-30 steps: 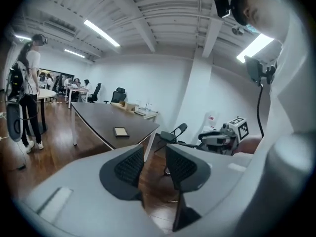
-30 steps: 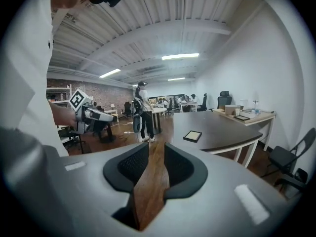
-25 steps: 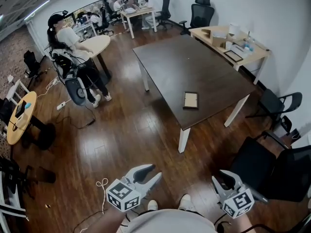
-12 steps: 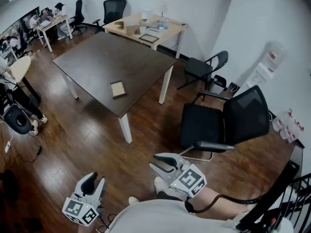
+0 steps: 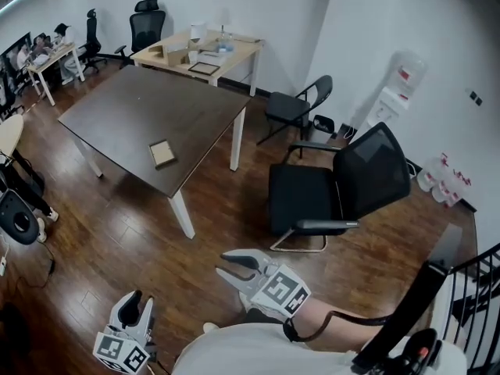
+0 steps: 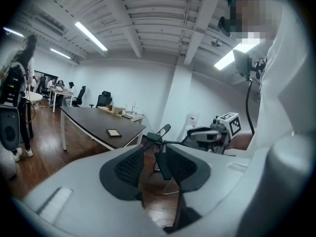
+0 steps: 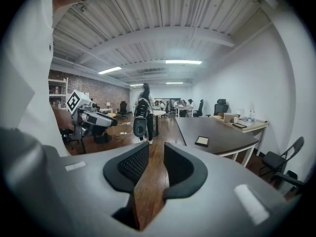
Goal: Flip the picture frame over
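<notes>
Picture frame [image 5: 162,153] lies flat nr the near edge of the dark surface [image 5: 133,100], well apart from both. Left tongs [image 5: 138,300] & right tongs [image 5: 222,264] are slightly parted, empty. Frame prob. light, stiff, maybe fragile: pinch one side rail.

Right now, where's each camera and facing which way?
Head view: on the person's head, facing steeply down at the table and frame; shows their shirt, left gripper and right gripper.
Left gripper view: rides the left gripper, facing along its open jaws, table to the left; shows the shirt and right gripper.
Right gripper view: rides the right gripper, facing along its open jaws, table to the right; shows the shirt and left gripper.
Shared: all three show the frame on the table.
</notes>
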A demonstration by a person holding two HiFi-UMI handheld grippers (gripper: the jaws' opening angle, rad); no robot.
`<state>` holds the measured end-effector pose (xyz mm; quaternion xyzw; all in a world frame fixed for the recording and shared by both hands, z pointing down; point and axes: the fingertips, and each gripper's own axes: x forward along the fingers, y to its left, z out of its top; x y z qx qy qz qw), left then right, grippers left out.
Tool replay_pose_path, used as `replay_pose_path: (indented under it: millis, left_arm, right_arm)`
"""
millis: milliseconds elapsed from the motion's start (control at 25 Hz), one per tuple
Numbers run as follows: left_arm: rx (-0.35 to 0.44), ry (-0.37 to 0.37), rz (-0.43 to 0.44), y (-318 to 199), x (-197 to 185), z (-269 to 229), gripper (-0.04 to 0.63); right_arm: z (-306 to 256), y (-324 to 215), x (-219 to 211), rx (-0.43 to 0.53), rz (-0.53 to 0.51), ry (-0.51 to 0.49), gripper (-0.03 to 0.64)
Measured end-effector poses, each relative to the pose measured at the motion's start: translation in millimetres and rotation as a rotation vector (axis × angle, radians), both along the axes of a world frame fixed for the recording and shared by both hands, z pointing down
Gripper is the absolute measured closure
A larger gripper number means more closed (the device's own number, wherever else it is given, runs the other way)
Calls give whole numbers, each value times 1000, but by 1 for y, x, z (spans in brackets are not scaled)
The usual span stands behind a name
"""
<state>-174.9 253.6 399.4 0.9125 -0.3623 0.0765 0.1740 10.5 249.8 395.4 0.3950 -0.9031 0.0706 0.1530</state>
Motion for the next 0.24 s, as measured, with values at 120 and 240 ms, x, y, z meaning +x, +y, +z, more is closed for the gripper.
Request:
replay_pose_path:
  millis: [120,240]
  left_arm:
    - [-6,1,-3,1,-3,3,457]
    - [-8,2,-4,-1,-4,7,457]
  right_arm:
    - [-1,1,-4,-4,-6,8,517]
    - [-1,-1,-3,-1,-3,15,517]
